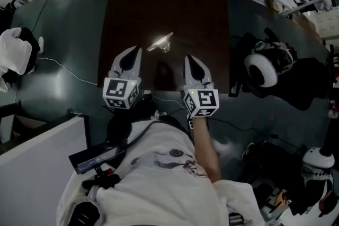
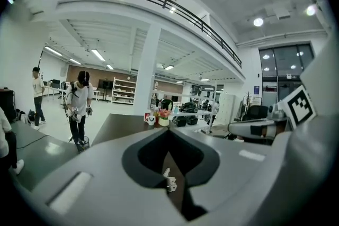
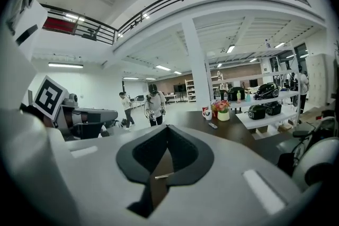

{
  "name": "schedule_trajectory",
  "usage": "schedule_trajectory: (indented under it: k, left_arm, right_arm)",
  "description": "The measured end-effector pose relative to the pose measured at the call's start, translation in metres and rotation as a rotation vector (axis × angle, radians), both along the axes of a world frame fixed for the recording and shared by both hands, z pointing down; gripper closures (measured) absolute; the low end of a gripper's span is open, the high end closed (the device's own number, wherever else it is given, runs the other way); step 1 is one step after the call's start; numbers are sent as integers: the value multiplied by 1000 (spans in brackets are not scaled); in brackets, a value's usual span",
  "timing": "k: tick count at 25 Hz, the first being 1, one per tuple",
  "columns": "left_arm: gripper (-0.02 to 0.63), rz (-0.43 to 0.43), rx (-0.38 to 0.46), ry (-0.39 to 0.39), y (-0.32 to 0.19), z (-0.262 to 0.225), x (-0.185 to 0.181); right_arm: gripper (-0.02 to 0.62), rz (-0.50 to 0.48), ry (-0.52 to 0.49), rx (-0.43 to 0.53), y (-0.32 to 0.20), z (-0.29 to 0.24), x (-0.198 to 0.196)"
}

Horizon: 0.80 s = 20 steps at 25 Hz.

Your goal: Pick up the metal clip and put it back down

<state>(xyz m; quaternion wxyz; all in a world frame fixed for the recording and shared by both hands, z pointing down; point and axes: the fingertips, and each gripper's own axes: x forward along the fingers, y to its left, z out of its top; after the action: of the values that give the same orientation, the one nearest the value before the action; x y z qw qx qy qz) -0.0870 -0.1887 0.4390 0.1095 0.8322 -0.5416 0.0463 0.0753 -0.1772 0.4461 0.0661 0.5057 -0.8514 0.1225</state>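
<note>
A long dark table (image 1: 201, 34) fills the head view, with both grippers over its near end. The left gripper (image 1: 136, 50) and right gripper (image 1: 188, 59) each have their jaws closed together, holding nothing. The metal clip (image 1: 160, 42) lies on the table just beyond and between them, untouched. Only the gripper views show the clip from low down, seen through the gap under each pair of jaws, and a person (image 2: 79, 108) standing far off at the left
</note>
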Motion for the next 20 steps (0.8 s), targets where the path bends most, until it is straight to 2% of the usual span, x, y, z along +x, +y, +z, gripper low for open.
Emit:
schedule_trajectory:
  k: [6, 13, 17, 20]
  left_arm:
    - [607, 20, -62, 22, -24, 25, -13]
    - [607, 64, -124, 35, -37, 45, -2]
    - [607, 84, -189, 38, -35, 69, 4]
    - [607, 69, -238, 36, -30, 83, 1]
  right_arm:
    - [593, 15, 28, -66, -26, 25, -13]
    - [584, 11, 84, -140, -35, 50, -19]
    - [567, -16, 107, -224, -36, 82, -25]
    - [548, -42, 78, -320, -40, 113, -29]
